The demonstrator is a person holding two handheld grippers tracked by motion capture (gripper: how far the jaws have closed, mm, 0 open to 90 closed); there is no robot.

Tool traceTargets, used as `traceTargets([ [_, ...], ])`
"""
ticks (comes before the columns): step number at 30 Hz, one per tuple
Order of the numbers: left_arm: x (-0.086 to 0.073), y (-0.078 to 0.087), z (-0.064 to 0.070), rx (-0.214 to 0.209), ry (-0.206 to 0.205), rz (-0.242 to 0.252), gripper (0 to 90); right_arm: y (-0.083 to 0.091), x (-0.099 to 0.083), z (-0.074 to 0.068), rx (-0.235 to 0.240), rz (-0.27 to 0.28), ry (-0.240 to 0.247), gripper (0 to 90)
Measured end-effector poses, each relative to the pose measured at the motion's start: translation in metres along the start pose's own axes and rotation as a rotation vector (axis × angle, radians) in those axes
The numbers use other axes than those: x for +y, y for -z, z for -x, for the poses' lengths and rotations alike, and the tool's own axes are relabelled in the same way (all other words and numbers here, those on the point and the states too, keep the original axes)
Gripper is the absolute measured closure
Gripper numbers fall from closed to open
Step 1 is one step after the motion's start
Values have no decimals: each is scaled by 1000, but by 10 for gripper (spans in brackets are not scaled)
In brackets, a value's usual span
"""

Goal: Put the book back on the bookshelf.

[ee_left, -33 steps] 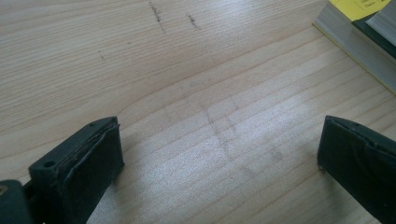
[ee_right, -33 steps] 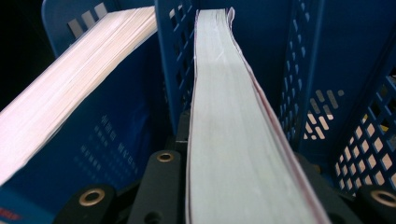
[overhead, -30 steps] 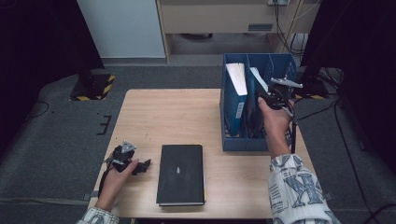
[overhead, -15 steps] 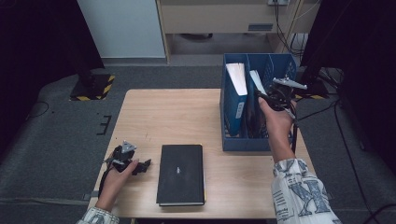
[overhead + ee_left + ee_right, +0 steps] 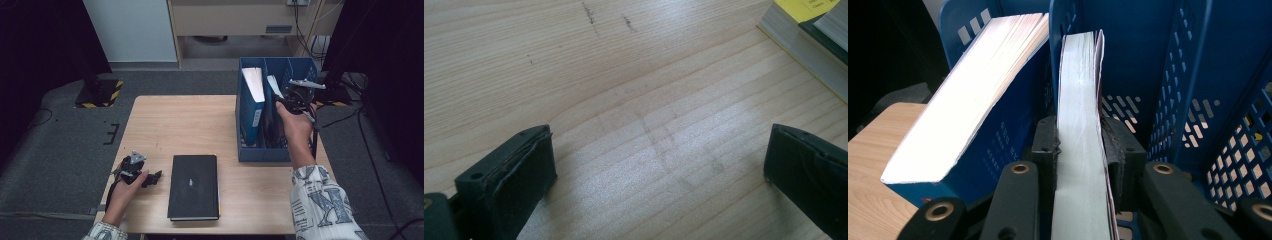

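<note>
A blue file rack point(image 5: 247, 150) stands on the right of the wooden table point(image 5: 190, 120). A blue-covered book point(image 5: 254, 87) point(image 5: 963, 100) leans in its left slot. In the middle slot stands a thin book point(image 5: 274, 86) point(image 5: 1080, 130), and my right gripper point(image 5: 290, 102) point(image 5: 1079, 140) is shut on its page edge. A black book point(image 5: 194, 186) lies flat near the front edge; its corner point(image 5: 809, 35) shows in the left gripper view. To its left my left gripper point(image 5: 152, 177) point(image 5: 659, 170) rests open on the bare wood, with nothing between its jaws.
The rack's right slot point(image 5: 1218, 100) holds nothing that I can see. Cables point(image 5: 350, 115) hang beyond the table's right edge. A dark stand with a yellow-and-black striped base point(image 5: 97, 95) is on the floor at the back left.
The right hand and its gripper have shifted slightly toward the back along the rack with the thin book. The left gripper and the black book have not moved.
</note>
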State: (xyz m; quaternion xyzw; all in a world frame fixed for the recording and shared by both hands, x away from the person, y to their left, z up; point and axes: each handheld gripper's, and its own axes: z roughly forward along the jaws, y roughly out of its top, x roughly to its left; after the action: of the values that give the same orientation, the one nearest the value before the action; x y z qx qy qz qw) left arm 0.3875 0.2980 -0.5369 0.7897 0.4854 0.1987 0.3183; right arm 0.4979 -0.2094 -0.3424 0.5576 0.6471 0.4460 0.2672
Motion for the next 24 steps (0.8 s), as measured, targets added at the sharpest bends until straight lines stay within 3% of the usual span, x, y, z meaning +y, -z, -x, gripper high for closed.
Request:
traceTargets([
  [5,0,0,0,-1,-2,0,0,0,2,1,-3,-11,-22,730],
  [11,0,0,0,-1,-2,0,0,-1,3,7,11,2,-87,735],
  [24,0,0,0,-1,-2,0,0,-9,14,17,11,33,-133,736],
])
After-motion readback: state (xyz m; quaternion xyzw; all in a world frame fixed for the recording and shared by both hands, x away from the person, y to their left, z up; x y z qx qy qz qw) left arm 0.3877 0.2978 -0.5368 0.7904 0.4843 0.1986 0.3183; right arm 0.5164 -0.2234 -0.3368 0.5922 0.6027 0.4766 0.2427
